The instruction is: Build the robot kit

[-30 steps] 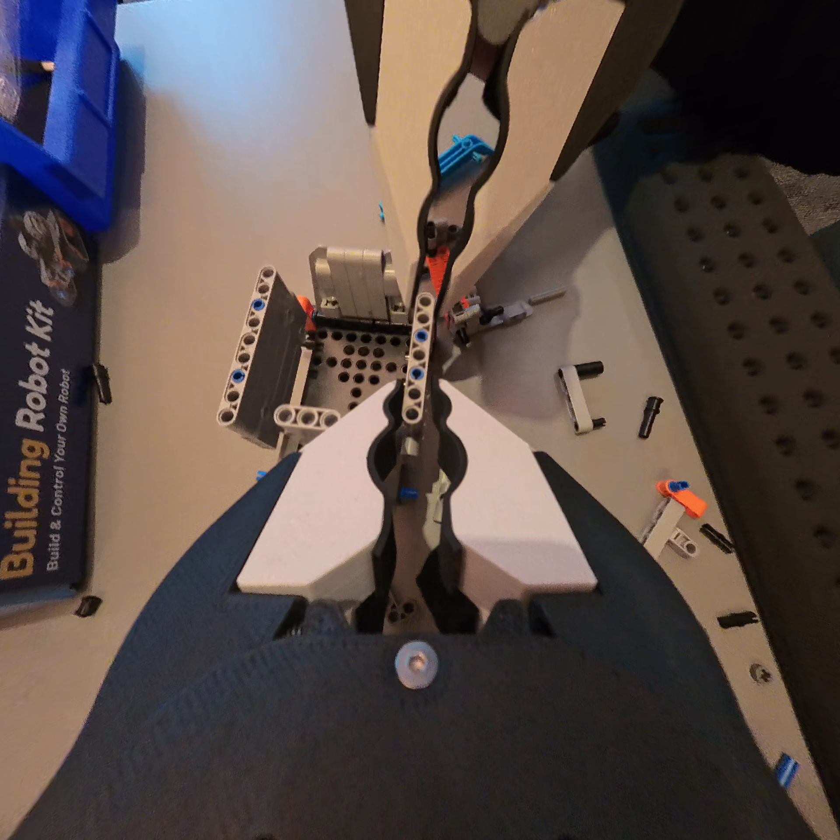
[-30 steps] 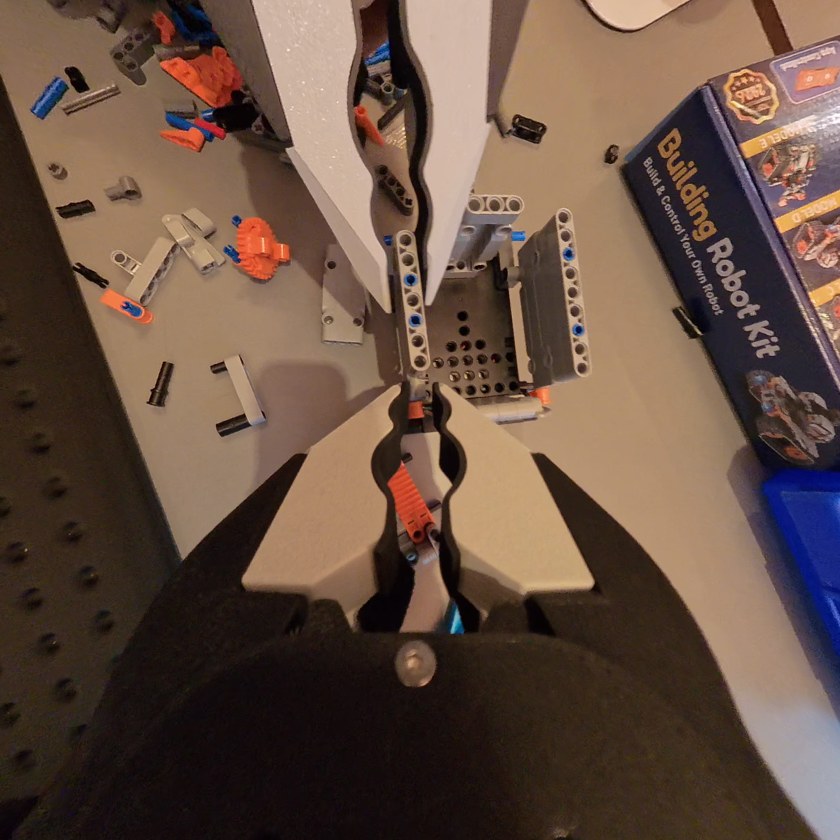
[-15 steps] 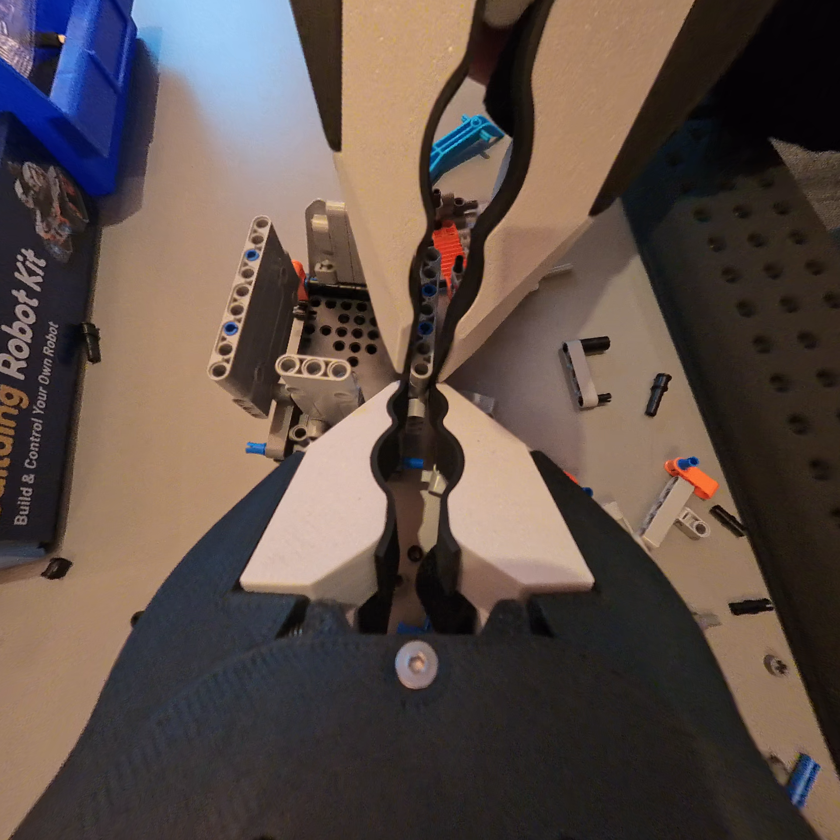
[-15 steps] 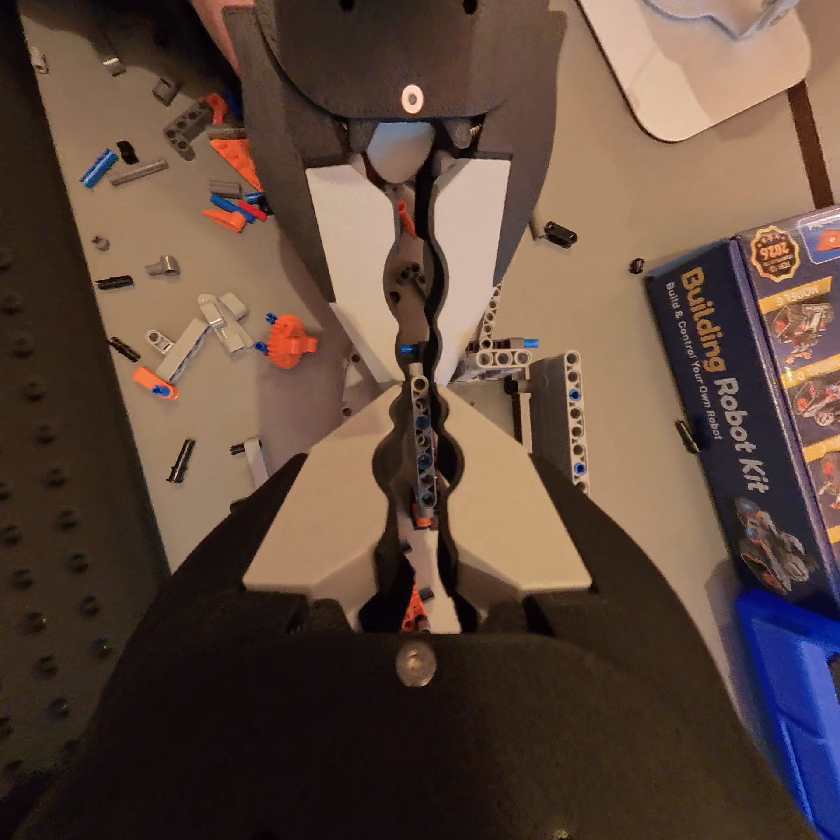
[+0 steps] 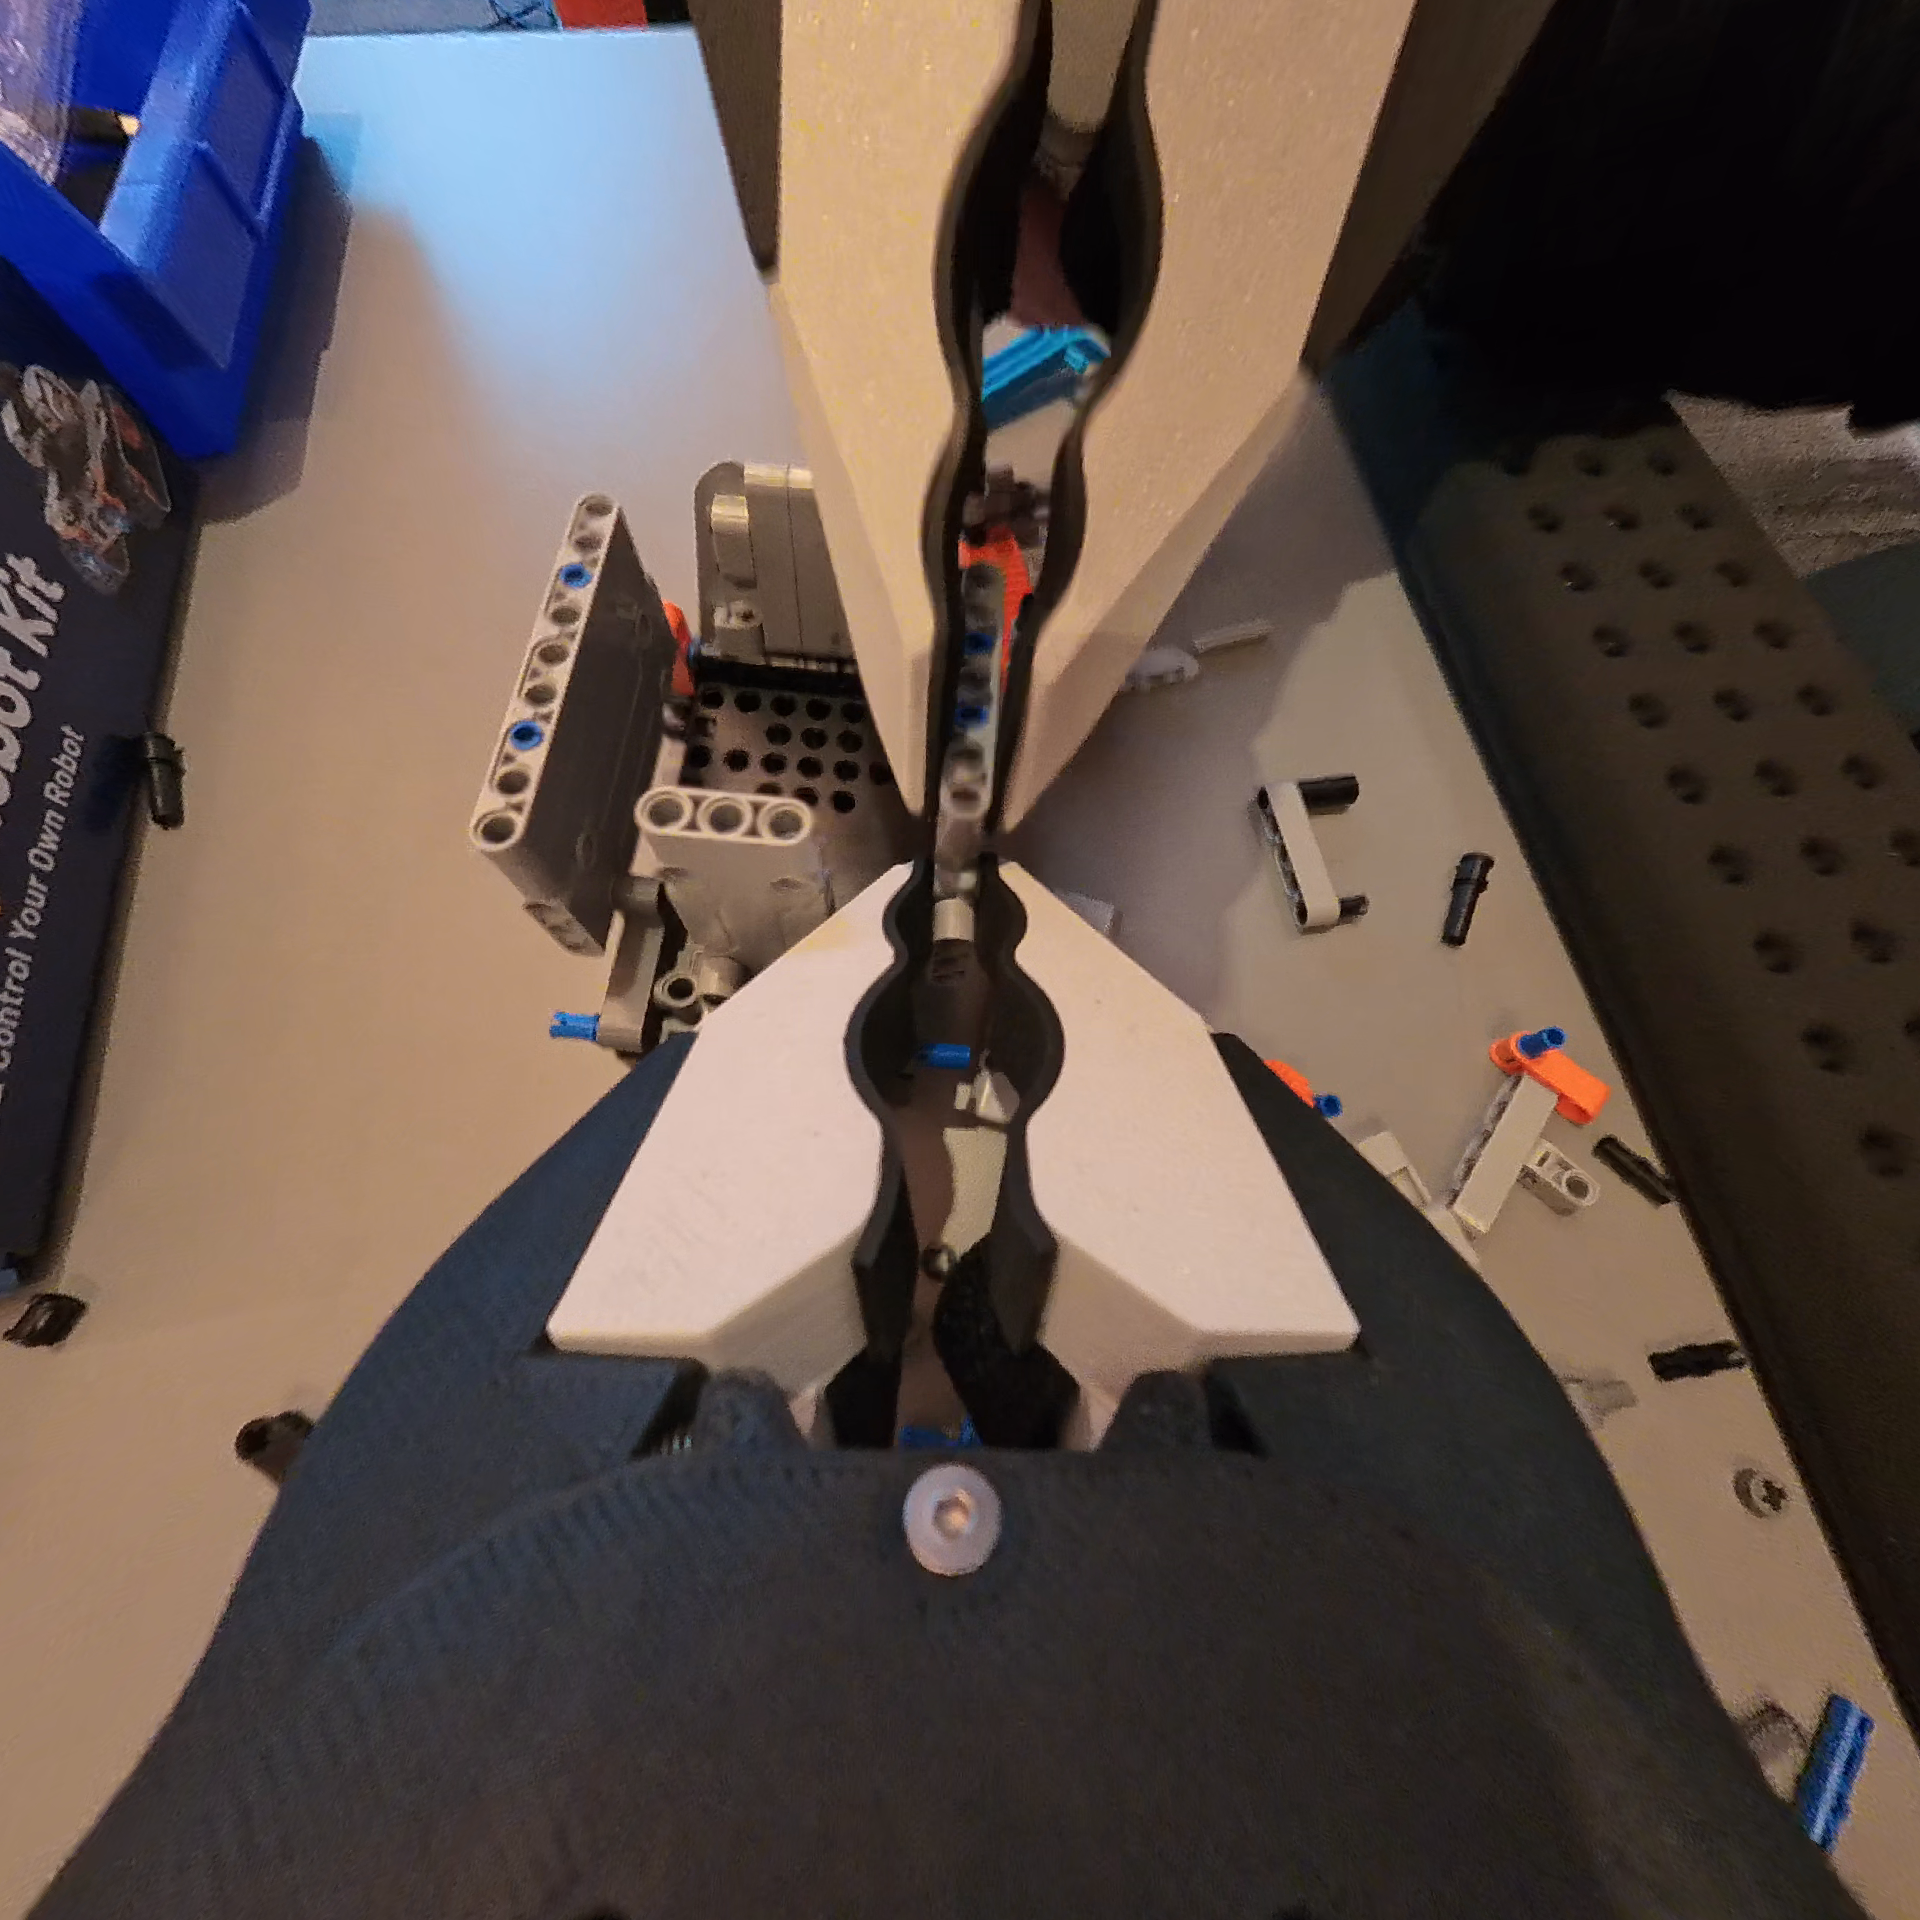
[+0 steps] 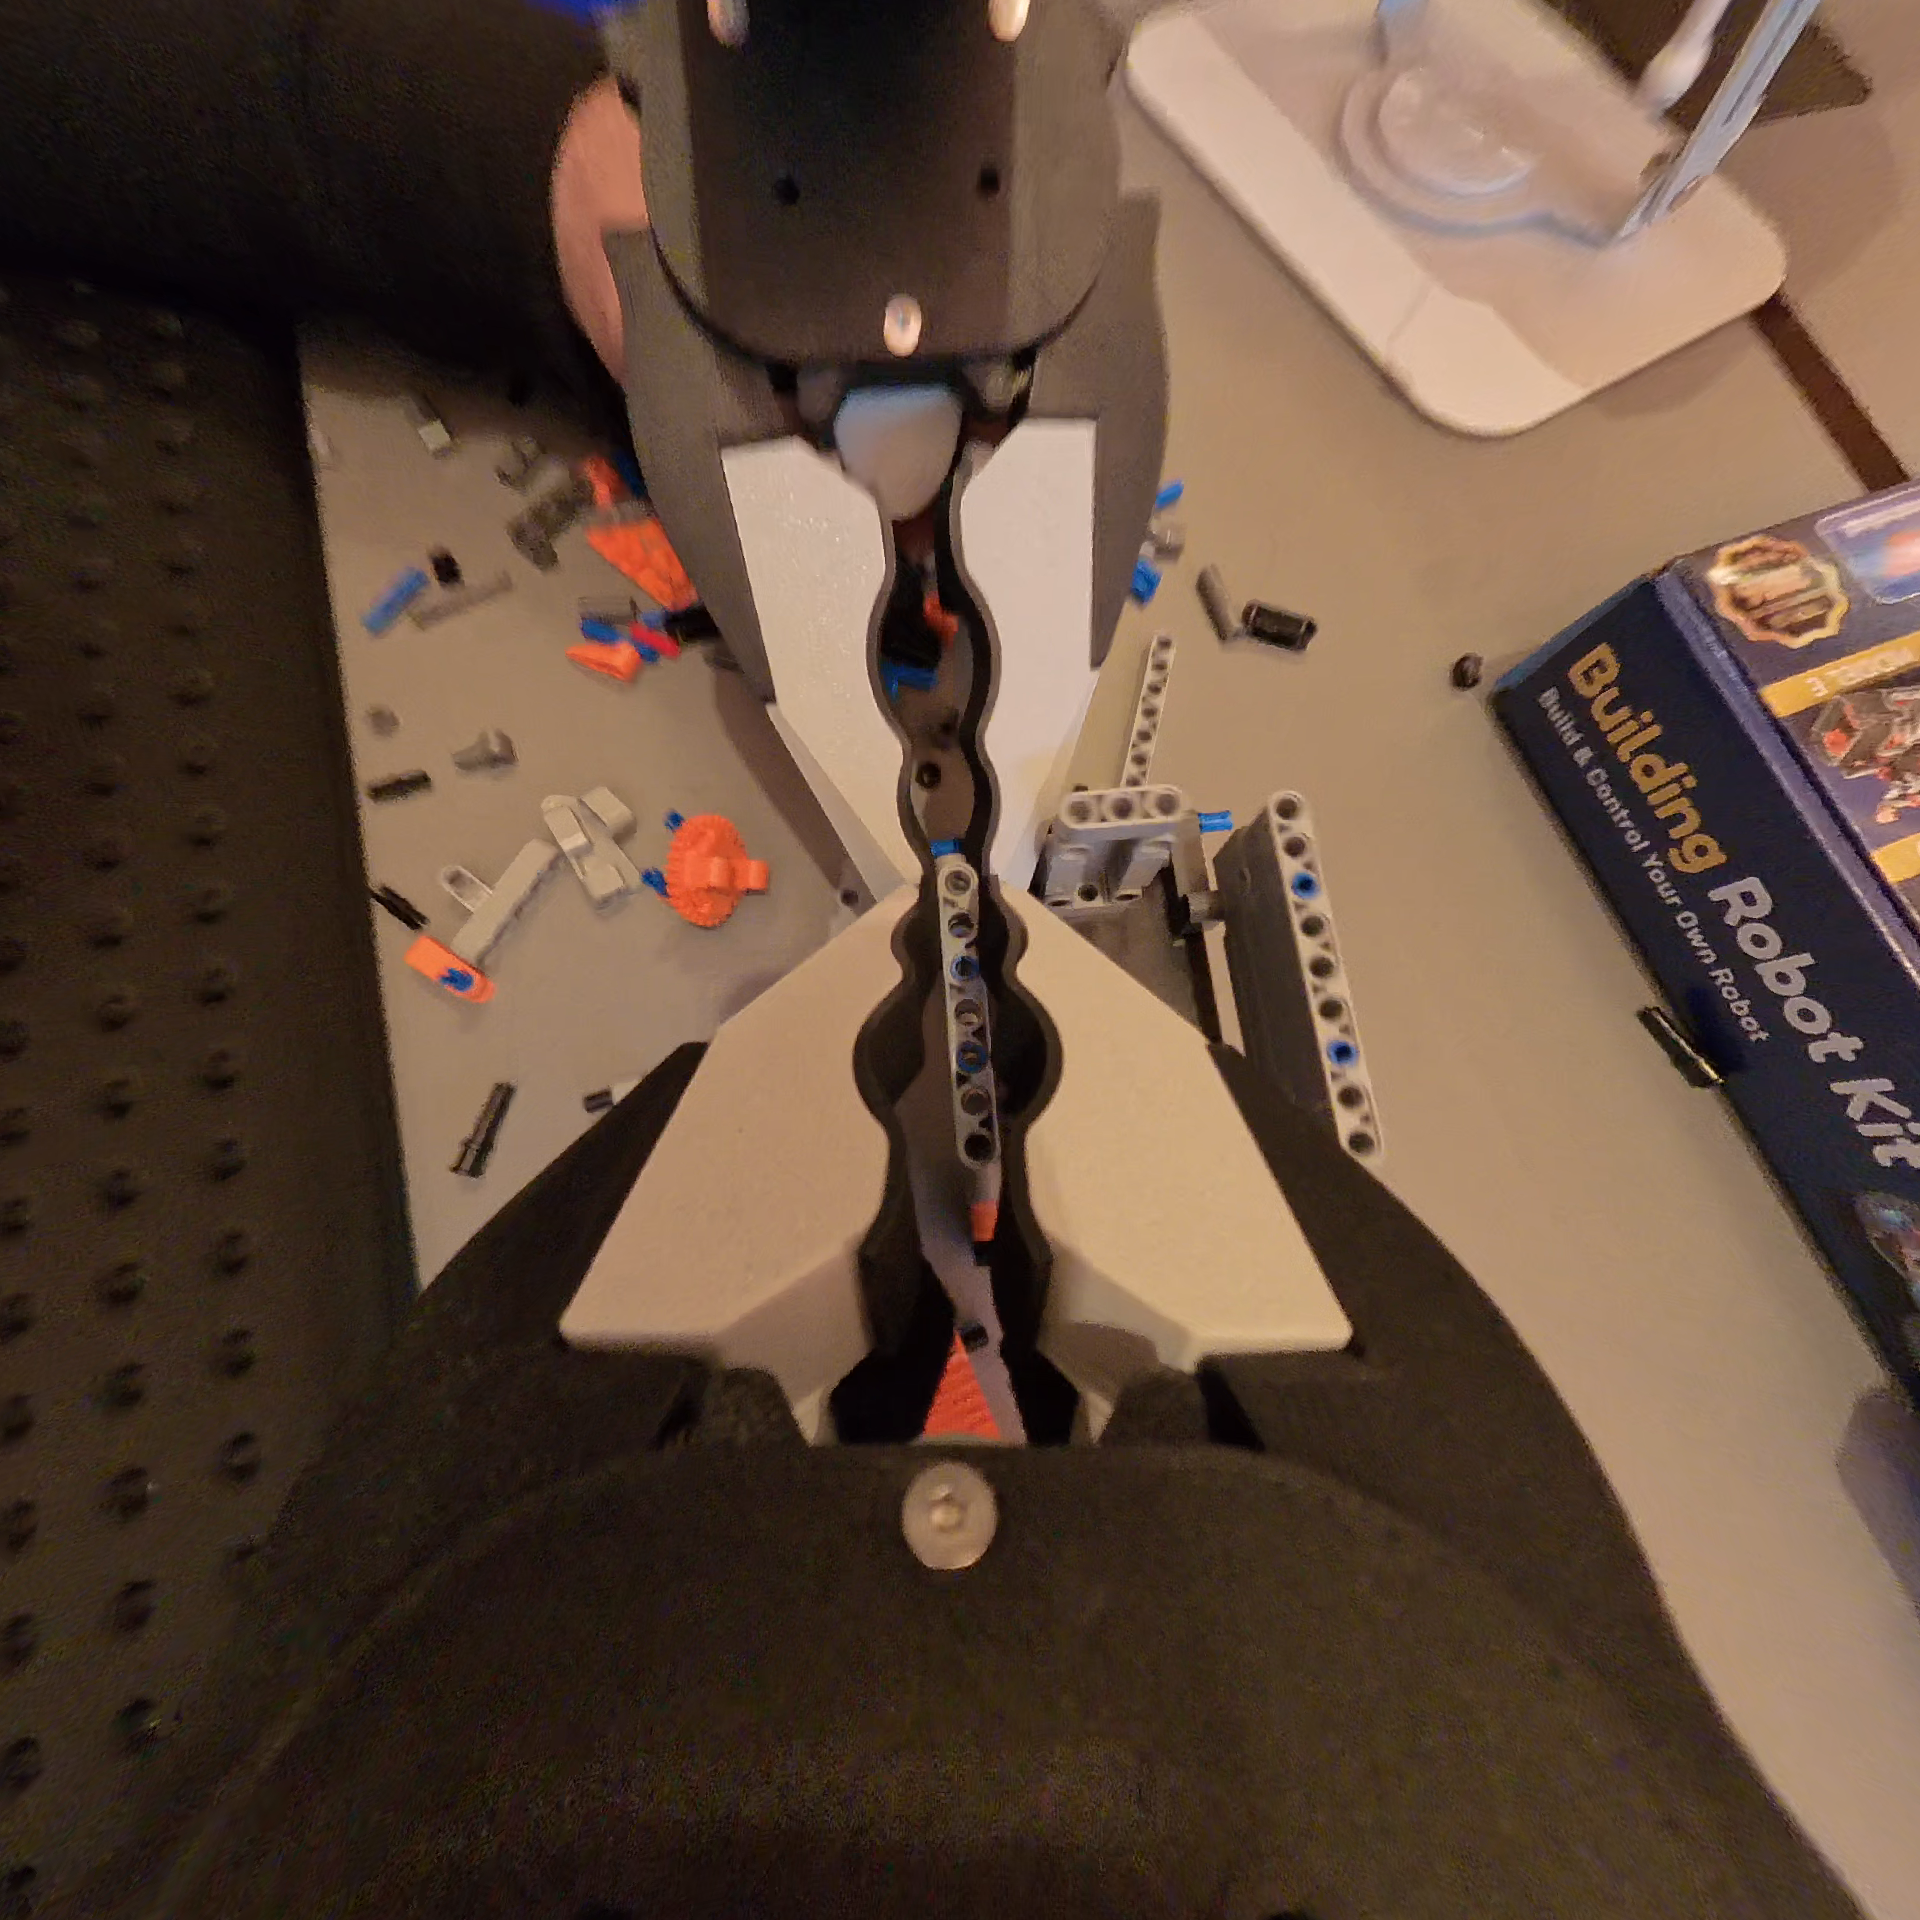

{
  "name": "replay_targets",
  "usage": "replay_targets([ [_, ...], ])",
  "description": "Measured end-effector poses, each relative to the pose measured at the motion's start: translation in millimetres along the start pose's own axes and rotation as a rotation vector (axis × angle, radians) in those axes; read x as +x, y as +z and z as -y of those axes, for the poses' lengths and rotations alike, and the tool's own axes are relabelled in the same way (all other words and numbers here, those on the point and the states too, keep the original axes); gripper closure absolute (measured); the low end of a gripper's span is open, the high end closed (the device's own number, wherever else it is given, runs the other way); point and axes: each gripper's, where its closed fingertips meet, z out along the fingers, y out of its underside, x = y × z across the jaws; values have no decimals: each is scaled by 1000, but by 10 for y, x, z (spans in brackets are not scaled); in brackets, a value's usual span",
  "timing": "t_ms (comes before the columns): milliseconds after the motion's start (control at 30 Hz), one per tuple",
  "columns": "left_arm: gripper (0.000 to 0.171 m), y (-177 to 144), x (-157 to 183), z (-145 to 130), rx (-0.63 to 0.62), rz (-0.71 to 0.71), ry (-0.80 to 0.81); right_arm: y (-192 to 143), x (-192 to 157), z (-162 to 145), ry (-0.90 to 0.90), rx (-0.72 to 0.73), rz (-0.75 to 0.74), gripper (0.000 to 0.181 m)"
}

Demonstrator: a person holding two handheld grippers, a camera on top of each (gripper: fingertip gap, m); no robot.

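- Both tongs were nearly closed. My right gripper [image 6: 958, 899] had its jaws drawn in around the grey holed beam [image 6: 966, 1018], which ran back between its fingers. My left gripper [image 5: 951, 878] was down to a narrow slit at the beam's other end, the two sets of tips almost meeting. I could not tell whether the left one actually pinched anything.
- That beam formed one top edge of the half-built grey model [image 5: 717, 727], which sat on the table [image 5: 416, 416] beside the dark blue kit box [image 6: 1714, 883].
- Only the right wrist view showed me the left tool's black body, a hand [image 6: 587, 260] behind it, the orange gear [image 6: 712, 868] among the loose parts and a white stand base [image 6: 1455, 260].
- Only the left wrist view showed the blue bin [image 5: 135, 208], the model's perforated floor, and a grey U-shaped piece with black pins [image 5: 1304, 852] near the black perforated mat [image 5: 1714, 727].
- A second earlier my right tips had stopped just short of the model, with the beam lying wholly beyond them. Half a second earlier the beam was already between the fingers, and by this moment it reached slightly deeper.
- From the left wrist, the right fingers had first covered only the beam's far end. They then slid along it until they reached my left tips.
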Motion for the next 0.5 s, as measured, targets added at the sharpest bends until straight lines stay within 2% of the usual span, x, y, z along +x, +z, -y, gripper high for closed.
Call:
replay_targets([
  [67,166,-20,-80,-50,-12,48,-3,-374,67,314,90,227,27,178],
  [133,165,-23,-91,-34,-13,45,-9,-349,112,144,25,104,-32,177],
  [200,165,-27,-82,-45,-34,51,15,-263,31,98,15,82,-17,177],
  [400,165,-91,-225,-39,-46,97,9,-475,108,111,160,199,65,176],
  [500,155,-117,-263,-42,-73,142,34,-571,121,187,295,311,159,176],
])
